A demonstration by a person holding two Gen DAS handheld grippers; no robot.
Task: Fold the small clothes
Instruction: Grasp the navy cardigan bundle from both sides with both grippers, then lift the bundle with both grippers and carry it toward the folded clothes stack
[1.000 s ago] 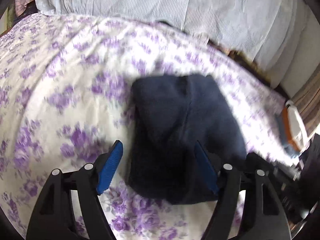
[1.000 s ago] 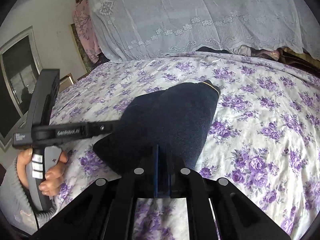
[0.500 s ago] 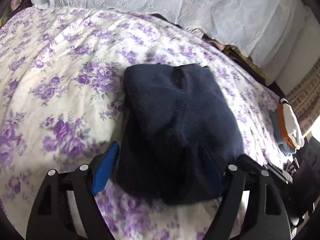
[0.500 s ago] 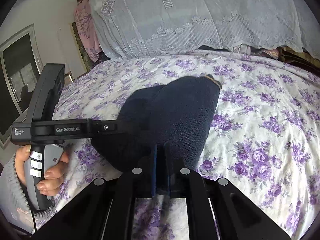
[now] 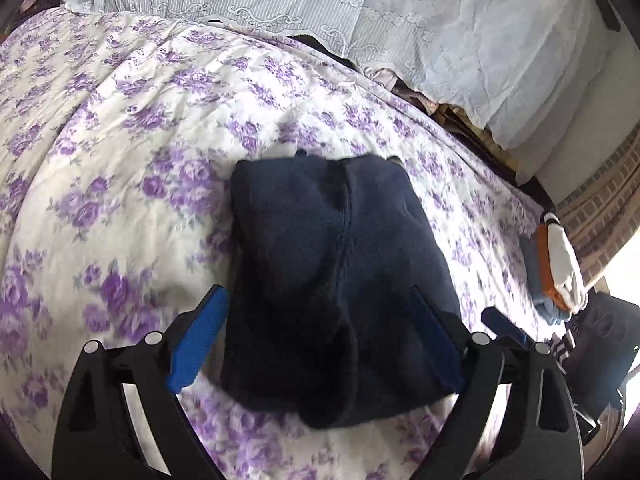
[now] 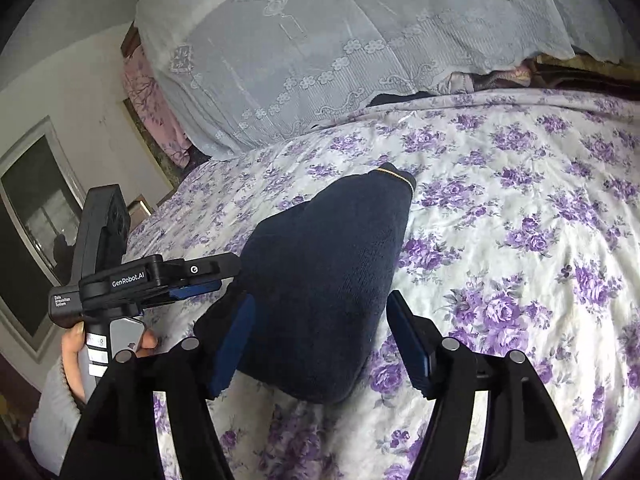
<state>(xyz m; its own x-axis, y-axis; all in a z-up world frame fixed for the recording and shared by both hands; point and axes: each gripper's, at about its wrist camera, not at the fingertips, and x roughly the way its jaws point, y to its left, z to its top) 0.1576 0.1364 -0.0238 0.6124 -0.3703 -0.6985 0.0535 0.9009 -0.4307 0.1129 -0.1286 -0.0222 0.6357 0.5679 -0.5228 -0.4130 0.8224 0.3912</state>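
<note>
**Both claws spread around a folded navy garment on the bed**

The left claw (image 5: 316, 344) is seen spread wide, its jaws having just been opening, with the near end of the folded navy garment (image 5: 340, 264) lying between the blue pads. The left-hand pad (image 5: 196, 344) stands clear of the cloth; the right-hand pad lies against or just beside the garment's edge, and contact cannot be told. The right claw (image 6: 320, 344) is likewise parted, its jaws having just been opening, and the same garment (image 6: 320, 280) is straddled by them without being pinched; a gap shows beside the right-hand pad (image 6: 408, 344).

The garment is laid flat on the bed, folded into a compact block with a seam running along its top. A thin light stripe is seen at its far cuff in the right wrist view. The bed is covered by a white sheet printed with purple flowers (image 5: 120, 160). Behind it, a pale lace-trimmed cover (image 6: 340, 40) is draped. In the right wrist view, the left claw's handle is gripped by a hand (image 6: 80, 356) in a grey sleeve.
</note>
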